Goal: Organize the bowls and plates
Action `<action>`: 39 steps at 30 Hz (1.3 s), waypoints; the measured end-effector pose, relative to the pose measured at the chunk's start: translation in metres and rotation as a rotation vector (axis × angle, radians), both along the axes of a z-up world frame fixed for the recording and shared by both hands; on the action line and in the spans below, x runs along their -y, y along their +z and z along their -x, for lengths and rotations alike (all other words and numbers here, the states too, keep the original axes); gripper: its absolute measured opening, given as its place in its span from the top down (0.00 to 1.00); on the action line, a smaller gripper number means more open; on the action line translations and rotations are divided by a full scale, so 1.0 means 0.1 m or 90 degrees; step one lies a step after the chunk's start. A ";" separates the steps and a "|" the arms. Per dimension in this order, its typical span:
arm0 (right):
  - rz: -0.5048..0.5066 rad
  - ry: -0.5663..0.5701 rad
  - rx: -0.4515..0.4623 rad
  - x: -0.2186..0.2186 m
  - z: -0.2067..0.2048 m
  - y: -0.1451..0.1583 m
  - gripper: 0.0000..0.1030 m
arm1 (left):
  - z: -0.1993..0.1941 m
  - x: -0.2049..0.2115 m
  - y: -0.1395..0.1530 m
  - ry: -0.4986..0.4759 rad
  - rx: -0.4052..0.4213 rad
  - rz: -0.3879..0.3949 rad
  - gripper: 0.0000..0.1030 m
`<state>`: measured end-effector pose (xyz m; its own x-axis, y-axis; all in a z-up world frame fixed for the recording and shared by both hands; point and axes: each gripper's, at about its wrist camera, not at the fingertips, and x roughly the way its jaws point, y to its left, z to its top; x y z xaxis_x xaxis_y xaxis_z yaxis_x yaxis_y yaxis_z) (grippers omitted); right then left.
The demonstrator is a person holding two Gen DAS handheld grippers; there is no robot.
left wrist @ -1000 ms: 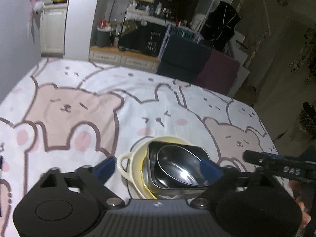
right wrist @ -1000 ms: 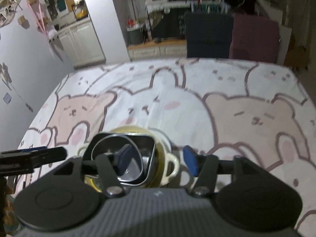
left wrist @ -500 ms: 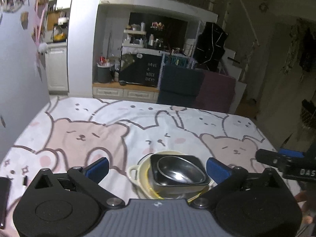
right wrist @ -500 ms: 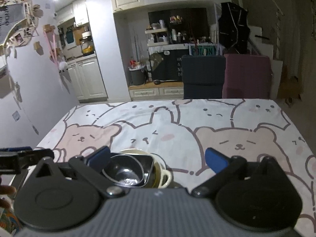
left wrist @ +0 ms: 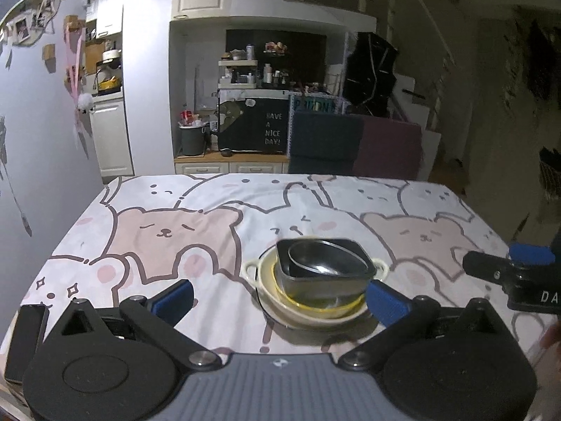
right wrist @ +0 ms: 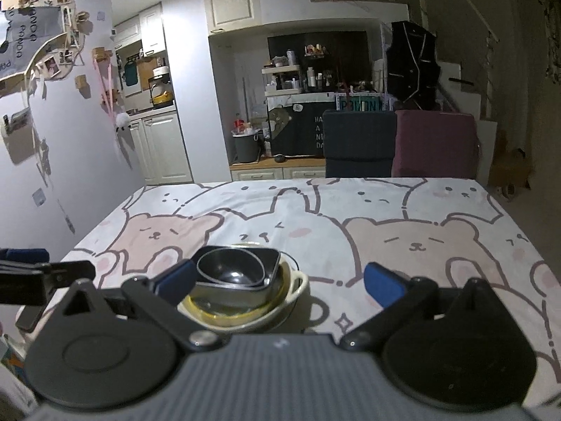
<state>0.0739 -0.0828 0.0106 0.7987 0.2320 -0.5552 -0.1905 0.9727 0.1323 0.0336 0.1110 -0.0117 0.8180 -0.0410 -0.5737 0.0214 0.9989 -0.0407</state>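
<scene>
One nested stack stands on the bear-print tablecloth (left wrist: 182, 231). A cream two-handled bowl (left wrist: 251, 268) (right wrist: 300, 281) holds a yellow bowl (left wrist: 315, 311) (right wrist: 217, 314), then a dark square metal dish (left wrist: 326, 282) (right wrist: 268, 258), then a round steel bowl (left wrist: 322, 263) (right wrist: 231, 270). My left gripper (left wrist: 280, 298) is open just short of the stack, empty. My right gripper (right wrist: 278, 280) is open as well, holding nothing, with the stack in front of its left finger. Each view shows the other gripper at its edge: the right one (left wrist: 508, 275) and the left one (right wrist: 45, 275).
A dark phone (left wrist: 24, 340) (right wrist: 29, 315) lies at the table's near left corner. A dark blue chair (left wrist: 326, 140) and a maroon chair (left wrist: 389, 147) stand at the far edge. A wall runs along the left side. Part of a hand (left wrist: 552, 331) shows at the right.
Both grippers have drawn back from the stack and tipped up, so it looks smaller and farther. The right gripper's jaws have spread wider. The stack has stayed where it was.
</scene>
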 end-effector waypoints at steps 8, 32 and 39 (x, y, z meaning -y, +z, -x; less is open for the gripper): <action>0.023 -0.002 0.004 0.02 0.25 -0.10 0.00 | 0.14 0.04 -0.08 -0.012 0.002 -0.025 0.00; 0.034 -0.015 0.011 0.07 0.42 -0.16 0.00 | 0.31 0.03 -0.09 -0.021 0.027 -0.028 0.00; 0.035 -0.015 0.010 0.07 0.42 -0.17 0.00 | 0.31 0.02 -0.09 -0.021 0.026 -0.027 0.00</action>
<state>0.0320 -0.0893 -0.0064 0.8122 0.1830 -0.5539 -0.1695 0.9826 0.0760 0.0031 0.1095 -0.0205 0.8397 -0.0448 -0.5412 0.0553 0.9985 0.0032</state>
